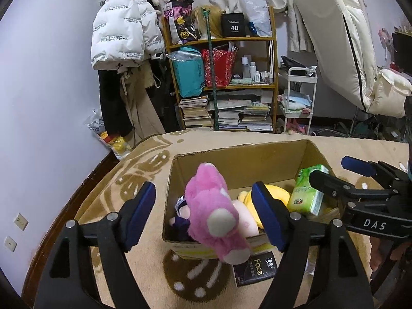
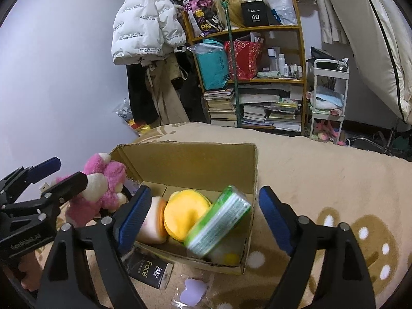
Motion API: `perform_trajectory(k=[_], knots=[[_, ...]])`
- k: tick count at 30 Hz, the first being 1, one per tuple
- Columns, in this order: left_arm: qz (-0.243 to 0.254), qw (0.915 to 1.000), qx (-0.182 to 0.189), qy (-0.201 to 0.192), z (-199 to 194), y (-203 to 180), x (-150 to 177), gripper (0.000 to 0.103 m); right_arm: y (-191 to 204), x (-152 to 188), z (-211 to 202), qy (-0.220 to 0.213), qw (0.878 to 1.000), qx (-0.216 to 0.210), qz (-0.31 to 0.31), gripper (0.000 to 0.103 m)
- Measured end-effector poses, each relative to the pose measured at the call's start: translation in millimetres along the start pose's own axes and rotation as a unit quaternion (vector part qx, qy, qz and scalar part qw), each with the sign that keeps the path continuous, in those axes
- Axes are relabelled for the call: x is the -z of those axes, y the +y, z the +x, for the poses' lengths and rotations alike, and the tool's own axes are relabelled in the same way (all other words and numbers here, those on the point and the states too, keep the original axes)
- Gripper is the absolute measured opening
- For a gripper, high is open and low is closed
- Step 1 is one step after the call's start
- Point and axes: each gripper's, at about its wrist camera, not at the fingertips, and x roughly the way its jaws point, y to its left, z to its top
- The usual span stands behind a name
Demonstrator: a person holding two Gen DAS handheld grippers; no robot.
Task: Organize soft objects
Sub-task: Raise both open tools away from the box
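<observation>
Two hand-held grippers point forward and downward, side by side. The left gripper (image 1: 203, 216) has its blue-padded jaws spread wide, the pads pressing on nothing. The right gripper (image 2: 203, 221) is likewise spread wide, its pads clear on both sides. Each gripper's black fingers reach into the other's view.

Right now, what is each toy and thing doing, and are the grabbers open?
Left gripper: open, touching nothing.
Right gripper: open.
Pink plush toy: leaning over the box's near wall.
Green tissue pack: tilted inside the box.
Cardboard box: open-topped.
Black "Face" pack: flat outside the box.
</observation>
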Motion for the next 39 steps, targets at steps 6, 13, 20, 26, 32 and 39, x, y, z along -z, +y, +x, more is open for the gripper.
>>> perform_trajectory(k=[6,13,20,26,32,39], knots=[[-0.005,1.0000,-0.005,-0.006,-18.6,6.5,2.8,0.085,5.5,-2.9,-23.7,-0.017,1.000,0.013,-0.011,0.103],[-0.006,0.9998,-0.016,0.005,-39.8,7.3,8.0,0.097,9.6,0.3,-54.3,-0.022,0.999,0.028,-0.011,0.103],[-0.016,0.9997,-0.017,0.010,-66.9,9.2,16.1,0.098,19.2,5.0,-84.7,-0.024,0.999,0.033,-0.026,0.103],[-0.032,0.9986,-0.017,0.039,-76.3,14.0,27.6,0.098,24.9,15.0,-101.3,-0.012,0.999,0.036,-0.031,0.103],[-0.043,0.9966,-0.014,0.069,-79.3,18.3,41.9,0.098,29.9,23.5,-111.3,-0.003,0.999,0.038,-0.033,0.103],[-0.051,0.9941,0.008,0.095,-68.1,21.7,47.5,0.098,35.7,29.6,-114.1,0.004,0.998,0.044,-0.043,0.103]])
